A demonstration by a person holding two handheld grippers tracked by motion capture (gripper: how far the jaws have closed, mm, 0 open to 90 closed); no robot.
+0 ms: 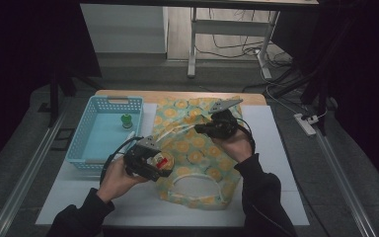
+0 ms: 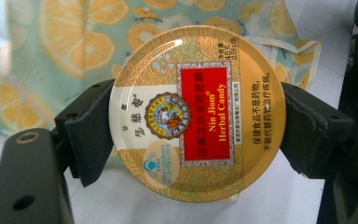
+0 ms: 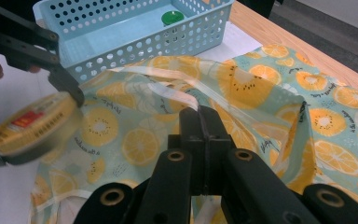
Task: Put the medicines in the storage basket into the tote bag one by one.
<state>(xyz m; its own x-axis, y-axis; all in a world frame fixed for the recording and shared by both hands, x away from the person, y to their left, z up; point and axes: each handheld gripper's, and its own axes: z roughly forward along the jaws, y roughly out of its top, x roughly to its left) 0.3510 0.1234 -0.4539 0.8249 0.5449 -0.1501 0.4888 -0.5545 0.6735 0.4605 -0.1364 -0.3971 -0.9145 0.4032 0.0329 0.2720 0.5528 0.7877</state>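
A round yellow and red candy tin [image 1: 162, 161] [image 2: 196, 112] sits between the jaws of my left gripper [image 1: 157, 163] [image 2: 196, 128], which is shut on its rim just left of a citrus-print cloth bag [image 1: 197, 153] [image 3: 261, 88]. The tin [image 3: 32, 126] hangs a little above the bag's near left edge. My right gripper [image 1: 203, 127] [image 3: 200, 114] is shut on the bag's white handle strap [image 3: 175, 95], pinching it at the fingertips and holding it raised over the bag's middle.
A light blue perforated basket [image 1: 79, 143] [image 3: 144, 46] stands at the left, with a small green-capped bottle [image 1: 127, 120] [image 3: 172, 17] inside. A white mat [image 1: 276, 148] covers the table, and the wooden edge [image 1: 177, 94] runs along the far side.
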